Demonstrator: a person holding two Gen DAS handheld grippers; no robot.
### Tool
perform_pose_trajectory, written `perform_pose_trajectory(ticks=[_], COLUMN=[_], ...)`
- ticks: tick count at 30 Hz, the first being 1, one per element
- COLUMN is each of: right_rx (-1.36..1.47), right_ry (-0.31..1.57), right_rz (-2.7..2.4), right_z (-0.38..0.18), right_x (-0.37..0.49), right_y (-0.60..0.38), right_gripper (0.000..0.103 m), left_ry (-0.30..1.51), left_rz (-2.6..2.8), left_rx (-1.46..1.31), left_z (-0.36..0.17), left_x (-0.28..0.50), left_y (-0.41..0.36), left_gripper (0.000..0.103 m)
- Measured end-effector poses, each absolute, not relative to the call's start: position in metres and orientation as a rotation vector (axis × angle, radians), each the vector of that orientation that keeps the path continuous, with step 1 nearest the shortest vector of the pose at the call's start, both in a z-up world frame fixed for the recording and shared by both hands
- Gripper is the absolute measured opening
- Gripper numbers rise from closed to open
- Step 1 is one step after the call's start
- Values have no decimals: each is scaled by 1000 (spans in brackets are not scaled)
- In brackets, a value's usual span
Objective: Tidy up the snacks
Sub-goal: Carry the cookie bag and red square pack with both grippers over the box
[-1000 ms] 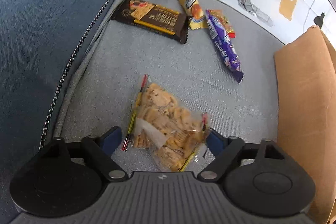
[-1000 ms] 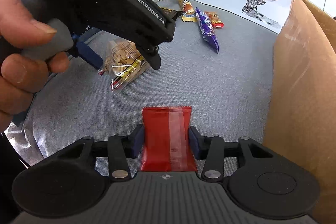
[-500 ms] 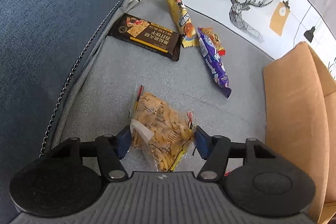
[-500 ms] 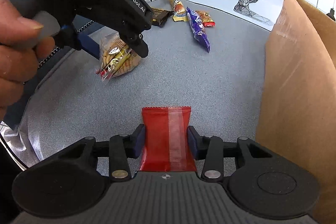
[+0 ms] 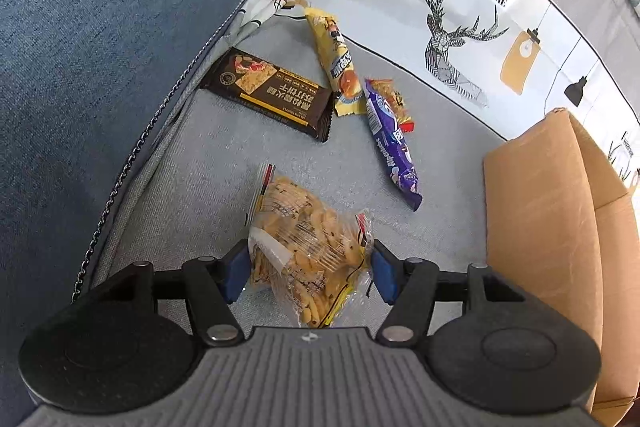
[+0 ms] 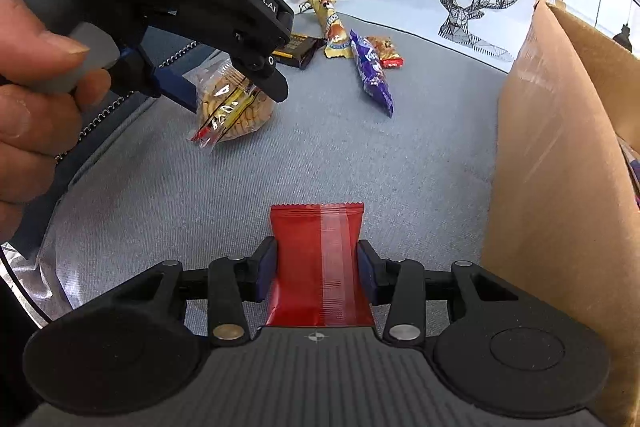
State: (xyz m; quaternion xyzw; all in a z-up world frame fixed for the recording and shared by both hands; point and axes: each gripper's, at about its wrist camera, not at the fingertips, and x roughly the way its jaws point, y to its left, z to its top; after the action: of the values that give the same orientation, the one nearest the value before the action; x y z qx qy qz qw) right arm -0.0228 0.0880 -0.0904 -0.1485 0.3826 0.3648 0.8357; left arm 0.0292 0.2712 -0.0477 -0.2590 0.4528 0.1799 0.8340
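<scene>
My left gripper (image 5: 306,269) is shut on a clear bag of small crackers (image 5: 308,239) and holds it above the grey sofa seat; the gripper and bag also show in the right wrist view (image 6: 236,107). My right gripper (image 6: 316,273) is shut on a red snack packet (image 6: 318,259), held above the seat beside the cardboard box (image 6: 560,167). On the seat beyond lie a dark brown cracker pack (image 5: 272,93), a yellow packet (image 5: 336,63), a purple packet (image 5: 394,147) and a small orange-red packet (image 5: 396,99).
The open cardboard box (image 5: 552,235) stands at the right. A blue sofa backrest (image 5: 100,47) rises at the left. A white deer-print cloth (image 5: 460,39) covers the back. A chain-edged seam (image 5: 132,163) runs along the seat's left edge.
My left gripper closed on the cracker bag and lifted it off the seat. My right gripper kept its hold on the red packet and rose slightly.
</scene>
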Motion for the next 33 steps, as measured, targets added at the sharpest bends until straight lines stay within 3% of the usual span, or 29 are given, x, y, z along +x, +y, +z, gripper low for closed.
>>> perform_pose_trajectory(ticks=[33], right_rx=[-246], right_ry=[492], right_rz=[741], right_z=[-17], right_x=[-38], right_y=[56], right_gripper=[44], left_ry=[766], left_rz=[323], left_rx=[-601], left_z=[-15], left_x=[18], left_y=[269], left_gripper=[66])
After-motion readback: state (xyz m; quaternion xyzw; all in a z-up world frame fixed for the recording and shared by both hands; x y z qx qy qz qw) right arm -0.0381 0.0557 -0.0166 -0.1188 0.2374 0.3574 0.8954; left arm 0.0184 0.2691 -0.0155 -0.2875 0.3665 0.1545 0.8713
